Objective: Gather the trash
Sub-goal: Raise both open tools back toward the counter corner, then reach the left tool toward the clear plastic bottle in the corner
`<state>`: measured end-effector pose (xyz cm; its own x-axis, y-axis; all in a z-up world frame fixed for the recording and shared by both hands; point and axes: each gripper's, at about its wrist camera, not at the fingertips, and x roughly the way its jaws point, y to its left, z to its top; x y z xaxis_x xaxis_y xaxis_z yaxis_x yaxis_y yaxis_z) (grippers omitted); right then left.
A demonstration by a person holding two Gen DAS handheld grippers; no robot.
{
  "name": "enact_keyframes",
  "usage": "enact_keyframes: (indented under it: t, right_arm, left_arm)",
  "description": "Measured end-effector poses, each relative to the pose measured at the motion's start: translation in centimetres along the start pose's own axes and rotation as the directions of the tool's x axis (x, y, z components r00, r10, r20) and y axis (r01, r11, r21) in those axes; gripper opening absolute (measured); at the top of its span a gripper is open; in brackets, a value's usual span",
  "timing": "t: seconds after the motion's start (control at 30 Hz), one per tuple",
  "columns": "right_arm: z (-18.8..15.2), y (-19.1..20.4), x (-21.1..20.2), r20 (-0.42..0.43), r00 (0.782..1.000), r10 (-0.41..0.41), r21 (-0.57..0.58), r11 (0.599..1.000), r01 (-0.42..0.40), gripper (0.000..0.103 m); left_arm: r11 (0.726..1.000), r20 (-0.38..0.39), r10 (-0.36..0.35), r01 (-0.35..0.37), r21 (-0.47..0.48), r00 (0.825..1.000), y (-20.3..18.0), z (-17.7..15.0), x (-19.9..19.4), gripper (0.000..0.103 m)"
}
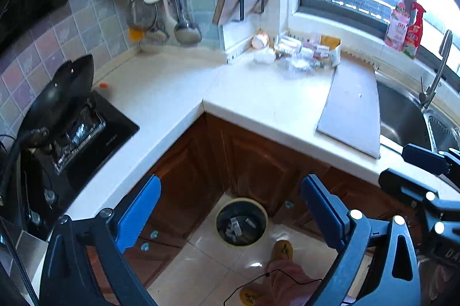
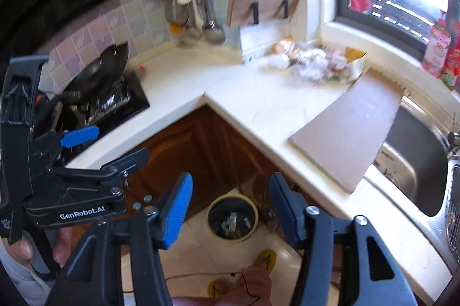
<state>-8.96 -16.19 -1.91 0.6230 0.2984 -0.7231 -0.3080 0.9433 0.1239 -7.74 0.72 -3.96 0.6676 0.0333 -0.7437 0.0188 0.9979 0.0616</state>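
Left wrist view: left tool [image 1: 230, 216] is spread wide w/ nothing between the blue pads, pointing down over the trash bin [image 1: 241, 222] on the floor in the corner where the cabinets meet. Bin's got a yellow rim, dark liner, some grey scraps inside. Trash pile [image 1: 296, 53] (crumpled wrappers, plastic, a yellowish bag) sits on the table way up from the bin, at the back by the window sill, just left of the grey mat [image 1: 352, 107]. Wok [image 1: 61, 87] on the stove is far left of the bin. Right tool's fingers poke in at the right edge. Right wrist view (kinda blurry): right tool [image 2: 230, 212] is partly open, also empty, w/ the bin [image 2: 232, 216] right between its pads below. Pile [image 2: 313, 63] is still at the table's back, sink [image 2: 414, 168] off to the bin's right. Left tool [image 2: 95, 146] shows at left, a hand [image 2: 61, 247] gripping its handle.
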Motion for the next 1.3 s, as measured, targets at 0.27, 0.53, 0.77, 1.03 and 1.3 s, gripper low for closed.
enact_keyframes:
  t: [0.27,0.53,0.77,1.03,1.3]
  right_arm:
    - [3.6,-3.6,-1.5,0.036,0.997,-0.068,0.064,0.996,0.065,0.058]
    - [8.7,-8.5,-0.8,0.043,0.988,-0.147,0.091,0.986,0.143,0.058]
    - [13.9,-13.9,1.4,0.037,0.980,-0.193,0.128,0.974,0.187,0.058]
    - [19.1,-21.4,5.9,0.000,0.988,-0.152,0.238,0.960,0.148,0.058]
    - [23.4,-27.8,13.0,-0.069,0.995,-0.075,0.363,0.927,0.095,0.058]
  left_arm:
    - [0.999,0.050,-0.038,0.040,-0.028,0.998,-0.2,4.4,-1.8,0.102]
    - [0.998,0.062,-0.036,0.039,-0.042,0.997,-1.3,9.0,-0.5,0.102]
    - [0.998,0.037,-0.042,0.043,-0.042,0.998,-3.2,13.5,2.9,0.102]
    - [1.000,-0.007,-0.003,0.003,-0.006,1.000,-6.3,19.3,10.9,0.102]
    - [0.998,-0.062,0.054,-0.056,-0.036,0.997,-7.9,23.5,21.2,0.102]
